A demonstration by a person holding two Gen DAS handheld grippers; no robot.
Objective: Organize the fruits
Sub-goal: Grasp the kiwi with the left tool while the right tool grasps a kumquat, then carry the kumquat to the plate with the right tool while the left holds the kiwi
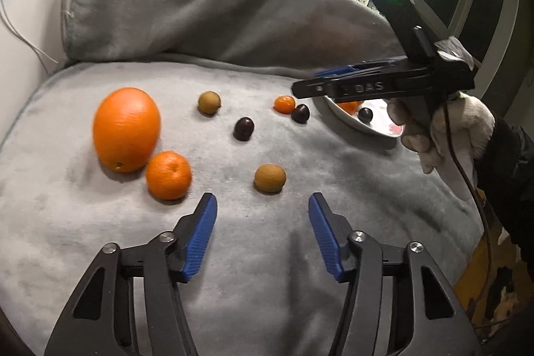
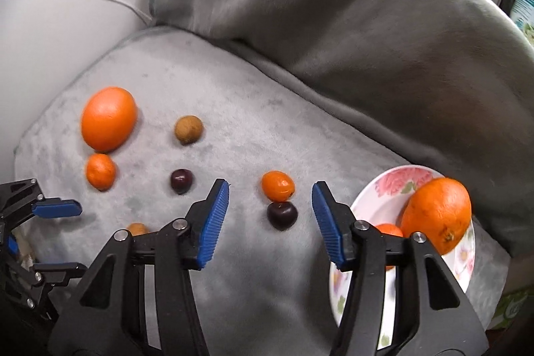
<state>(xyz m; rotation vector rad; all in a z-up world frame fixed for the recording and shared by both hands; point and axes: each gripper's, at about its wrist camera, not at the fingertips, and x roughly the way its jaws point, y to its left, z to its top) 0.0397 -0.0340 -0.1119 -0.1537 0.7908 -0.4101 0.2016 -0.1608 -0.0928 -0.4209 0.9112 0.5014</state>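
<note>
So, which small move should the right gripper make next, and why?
Probably lower the open right gripper onto the dark cherry. It lies between the blue fingers on the grey blanket, and the plate already holds fruit close by.

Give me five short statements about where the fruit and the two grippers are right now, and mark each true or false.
1. Both grippers, left and right, are open and empty. True.
2. The plate holds no fruit. False: a large orange lies on it.
3. A dark cherry lies between the right gripper's fingers. True.
4. The biggest orange on the blanket touches a smaller one. True.
5. The left gripper grips a brown fruit. False: it lies just ahead, untouched.
</note>
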